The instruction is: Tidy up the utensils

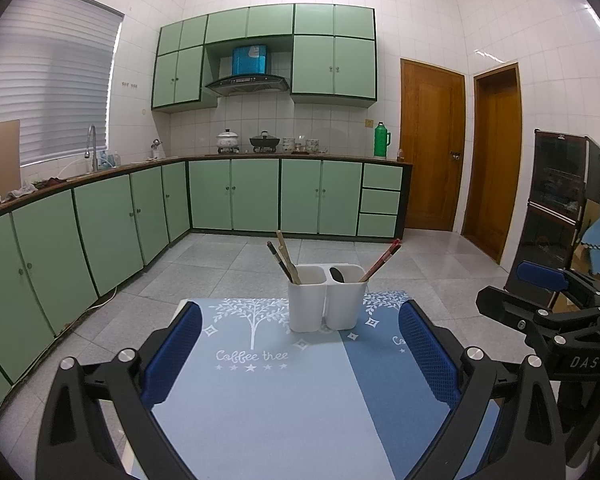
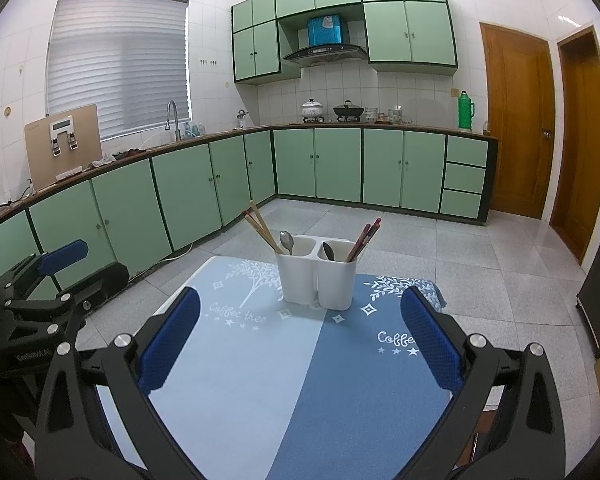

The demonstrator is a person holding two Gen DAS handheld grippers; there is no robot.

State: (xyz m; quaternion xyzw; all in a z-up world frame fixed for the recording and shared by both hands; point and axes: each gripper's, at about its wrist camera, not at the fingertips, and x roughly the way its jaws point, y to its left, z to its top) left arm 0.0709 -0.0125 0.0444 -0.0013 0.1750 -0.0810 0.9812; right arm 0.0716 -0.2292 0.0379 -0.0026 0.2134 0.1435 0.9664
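Both held back over the near edge of the surface [image 2: 236,380], left tool [image 1: 300,356] and right tool [image 2: 300,344] spread wide and empty. Two-compartment white utensil holder [image 2: 318,276] near the far edge, chopsticks [image 2: 262,228] and spoons [image 2: 287,241] leaning upright, apparently sorted already.
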